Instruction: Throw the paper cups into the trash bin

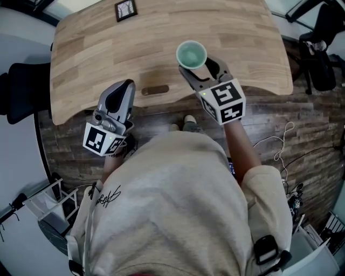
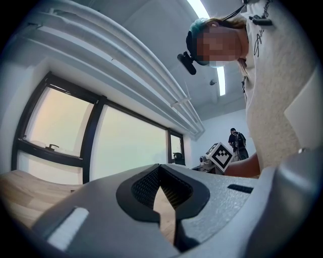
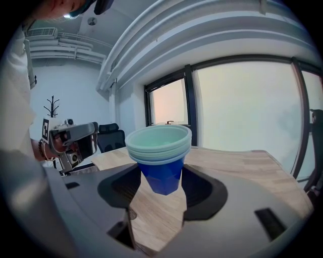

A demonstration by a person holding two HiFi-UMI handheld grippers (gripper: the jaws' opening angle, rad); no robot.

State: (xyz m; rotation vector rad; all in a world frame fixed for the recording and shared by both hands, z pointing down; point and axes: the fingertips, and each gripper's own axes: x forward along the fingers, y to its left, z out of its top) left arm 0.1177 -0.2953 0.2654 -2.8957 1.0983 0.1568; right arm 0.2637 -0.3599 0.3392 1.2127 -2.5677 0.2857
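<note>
**A:** Where are the paper cups?

**B:** In the right gripper (image 3: 161, 177). Its own view shows a stack of paper cups (image 3: 160, 153), blue outside and pale green inside, with several rims nested. The stack is upright. The fingers (image 3: 204, 190) press on its blue sides low down, and its base is clear of the wood.

**A:** In the head view that stack (image 1: 191, 54) is just one round green mouth. The blue and the extra rims don't show there.

**B:** The head view does place it, though: over the near part of the wooden bench (image 1: 108, 48), towards the right. A small marker card (image 1: 125, 9) lies at the far edge, well apart from the cups.

**A:** And the left gripper (image 1: 125, 89)?

**B:** It sits at the bench's near edge, well apart from the cups. In its own view the fingers (image 2: 144, 186) meet at the tips with nothing between them. Only a sliver of wood shows through the gap lower down.

**A:** Anything only the gripper views show?

**B:** Large windows (image 3: 242, 108), a coat stand (image 3: 51, 107) and an office chair (image 3: 110, 136) behind the bench.
</note>
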